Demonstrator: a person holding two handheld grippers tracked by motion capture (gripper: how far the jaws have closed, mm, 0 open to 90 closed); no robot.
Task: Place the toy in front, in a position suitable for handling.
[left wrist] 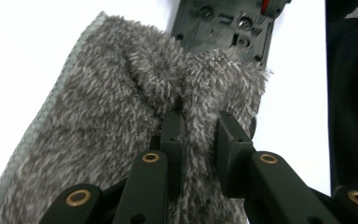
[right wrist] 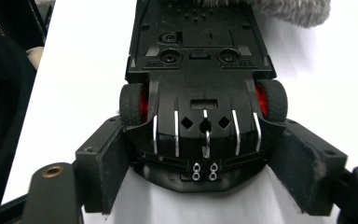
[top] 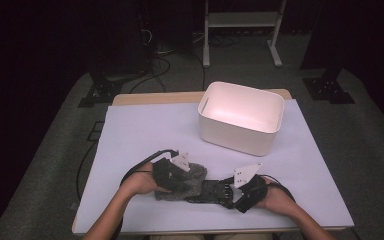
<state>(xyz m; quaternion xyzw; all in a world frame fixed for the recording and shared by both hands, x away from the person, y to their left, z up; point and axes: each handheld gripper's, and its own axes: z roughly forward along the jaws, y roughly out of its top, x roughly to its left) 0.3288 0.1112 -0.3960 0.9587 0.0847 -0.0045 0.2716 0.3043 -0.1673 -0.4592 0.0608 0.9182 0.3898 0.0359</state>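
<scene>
Room: dark, with a grey floor, black cables and a white frame stand [top: 242, 30] behind the table.
Table [top: 145, 130]: wooden top covered by a pale sheet; all things lie on this sheet.
Left hand [top: 141, 182]: comes in from the bottom left and holds the left gripper [top: 172, 172] at the near side of the table.
Left gripper fingers [left wrist: 175, 135]: clenched on a fold of the furry cloth; in the left gripper view a ridge of the fur is pinched between the two black pads.
Furry cloth [left wrist: 112, 116]: grey and fluffy, it lies on the sheet and covers one end of the toy car.
Toy car [right wrist: 200, 88]: black, turned upside down, its underside with screws and red wheel hubs faces up. It lies between the two grippers, near the front edge of the table.
Right gripper [right wrist: 205, 163]: its fingers [right wrist: 100, 163] stand wide, one on each side of the car's end, close against the body; they are grasping the car.
Right hand [top: 275, 197]: comes in from the bottom right.
White bin [top: 242, 117]: open, at the far right part of the table, well apart from the car.
</scene>
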